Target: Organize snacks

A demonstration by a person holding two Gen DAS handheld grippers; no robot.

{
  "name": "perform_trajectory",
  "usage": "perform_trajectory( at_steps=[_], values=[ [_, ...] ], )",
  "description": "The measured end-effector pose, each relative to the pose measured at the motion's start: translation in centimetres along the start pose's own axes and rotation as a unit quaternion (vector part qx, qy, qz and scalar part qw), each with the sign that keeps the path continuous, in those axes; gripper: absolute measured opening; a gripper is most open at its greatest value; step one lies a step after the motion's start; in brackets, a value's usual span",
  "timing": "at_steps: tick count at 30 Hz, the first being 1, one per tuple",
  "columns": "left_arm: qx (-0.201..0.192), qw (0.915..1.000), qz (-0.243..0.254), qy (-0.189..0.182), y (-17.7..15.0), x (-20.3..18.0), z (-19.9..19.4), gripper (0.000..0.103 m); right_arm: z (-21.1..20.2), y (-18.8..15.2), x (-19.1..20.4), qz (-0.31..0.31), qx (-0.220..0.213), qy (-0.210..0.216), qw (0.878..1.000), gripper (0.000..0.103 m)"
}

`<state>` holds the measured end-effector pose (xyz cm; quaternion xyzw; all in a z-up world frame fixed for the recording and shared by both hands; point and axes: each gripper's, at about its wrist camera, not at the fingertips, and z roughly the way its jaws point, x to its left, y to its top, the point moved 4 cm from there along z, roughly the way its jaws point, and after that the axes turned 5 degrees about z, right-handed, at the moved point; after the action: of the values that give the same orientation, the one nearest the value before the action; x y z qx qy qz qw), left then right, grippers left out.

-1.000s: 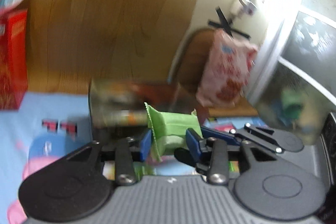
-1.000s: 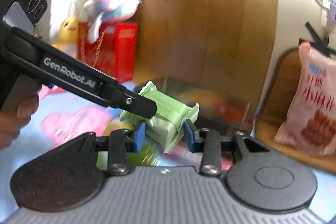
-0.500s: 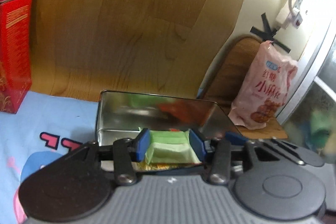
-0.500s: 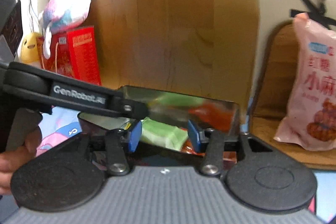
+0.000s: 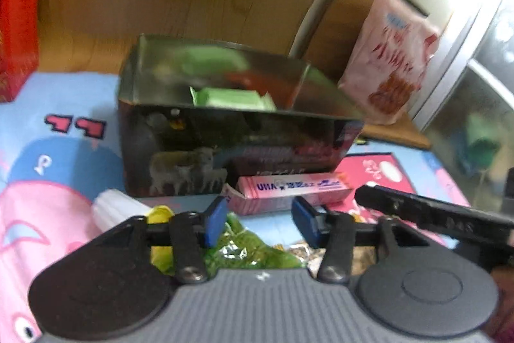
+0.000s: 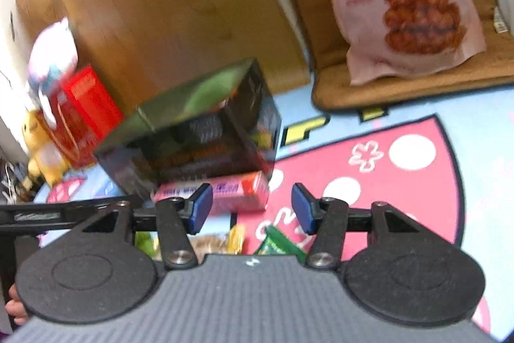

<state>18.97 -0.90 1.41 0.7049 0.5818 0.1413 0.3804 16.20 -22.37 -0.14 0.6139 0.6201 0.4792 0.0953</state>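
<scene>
The green snack (image 5: 234, 97) is now let go and lies inside the tin box (image 5: 225, 147). Both the left claw (image 5: 258, 221) and right claw (image 6: 249, 211) are pulled back, spread apart and empty. More snacks, like the pink pack (image 5: 295, 187), are left on the mat (image 5: 57, 124).

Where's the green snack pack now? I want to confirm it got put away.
In the left wrist view, the green snack pack lies inside the dark tin box, behind the pink gum box.

A green foil-wrapped snack bar (image 5: 236, 96) lies flat inside the dark, shiny open-topped rectangular tin (image 5: 225, 147) standing on the cartoon mat. A long pink carton of sweets (image 5: 292, 190) lies on its side against the tin's front wall. Crinkly green and yellow wrapped snacks (image 5: 253, 250) sit nearer, loosely heaped.
</scene>
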Motion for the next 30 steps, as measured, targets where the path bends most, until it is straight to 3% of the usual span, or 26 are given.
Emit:
perform_trajectory(
  at_steps=[3,5,10,16,20,30],
  values=[
    [0.008,0.9997,0.013,0.018,0.7,-1.0,1.7,0.05,1.4,0.1,1.2,-0.039,0.02,-0.012,0.999,0.058],
    [0.018,0.9998,-0.002,0.011,1.0,-1.1,2.6,0.051,2.1,-0.2,1.2,-0.052,0.035,-0.018,0.998,0.058],
    [0.015,0.9997,-0.017,0.013,1.0,-1.5,2.6,0.05,1.8,-0.7,1.4,-0.081,0.018,-0.044,0.996,0.039],
    [-0.037,0.9993,-0.004,-0.009,0.3,-3.3,-2.5,0.048,-3.7,-1.9,3.3,-0.097,-0.047,-0.029,0.994,0.038],
    [-0.051,0.9985,0.015,-0.009,-2.6,-4.1,-6.3,0.048,-7.1,-5.1,5.2,-0.118,-0.059,-0.015,0.991,0.039],
    [-0.011,0.9995,0.03,-0.003,-11.8,-3.9,-10.3,0.048,-9.5,-13.2,7.2,-0.129,0.008,0.005,0.992,0.04]
  ],
)
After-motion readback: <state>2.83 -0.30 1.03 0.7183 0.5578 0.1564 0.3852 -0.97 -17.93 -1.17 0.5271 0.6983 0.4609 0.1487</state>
